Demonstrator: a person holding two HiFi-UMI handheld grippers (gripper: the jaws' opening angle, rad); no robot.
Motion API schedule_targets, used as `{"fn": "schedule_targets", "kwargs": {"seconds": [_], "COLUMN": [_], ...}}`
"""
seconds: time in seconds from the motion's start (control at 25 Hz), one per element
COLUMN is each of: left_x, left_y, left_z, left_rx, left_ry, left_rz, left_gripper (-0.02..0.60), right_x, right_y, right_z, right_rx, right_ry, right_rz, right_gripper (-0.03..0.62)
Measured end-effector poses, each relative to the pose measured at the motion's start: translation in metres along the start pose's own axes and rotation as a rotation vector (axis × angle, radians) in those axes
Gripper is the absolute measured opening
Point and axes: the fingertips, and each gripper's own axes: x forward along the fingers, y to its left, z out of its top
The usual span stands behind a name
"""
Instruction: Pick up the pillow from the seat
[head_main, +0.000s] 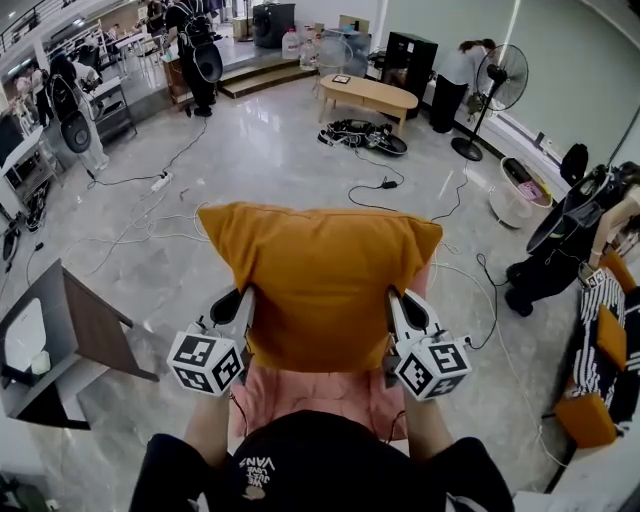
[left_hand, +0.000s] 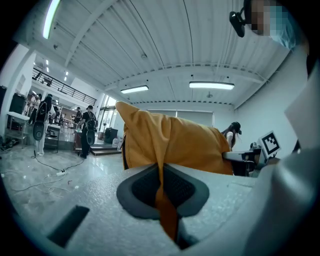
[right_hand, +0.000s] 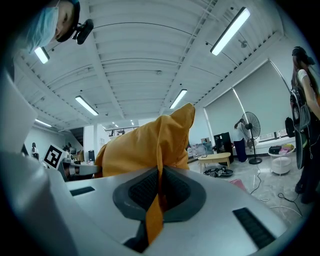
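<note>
"Where was the pillow (head_main: 320, 285)?"

"Upright over the pink seat (head_main: 300, 398), between my grippers."

"And the jaws?"

"I had the left gripper (head_main: 243, 300) and the right gripper (head_main: 396, 300) each pinched tight on a fold of its orange fabric."

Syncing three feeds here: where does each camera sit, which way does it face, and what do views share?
Head view: on the person's head, facing steeply down at the orange pillow between the left gripper and right gripper; forearms show.
Left gripper view: on that gripper, facing level along jaws shut on pillow fabric; person's head top right.
Right gripper view: the same, mirrored; head top left.
Shared: pillow in all; standing fan in head and right gripper views.
</note>
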Motion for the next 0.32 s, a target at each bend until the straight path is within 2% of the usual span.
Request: {"fn": "schedule_targets", "kwargs": {"seconds": [0.32], "left_x": [-0.0002], "left_y": [-0.0039], "left_z": [-0.0058], "left_rx": [-0.008], "left_ry": [0.012], "left_rz": [0.000], "left_gripper": [0.023], "right_x": [-0.0038], "right_y": [-0.0031], "right_z": [-0.0042], "right_rx": [0.005], "right_ry": [0.013], "right_rz": [-0.006], "right_gripper": [0.015]}}
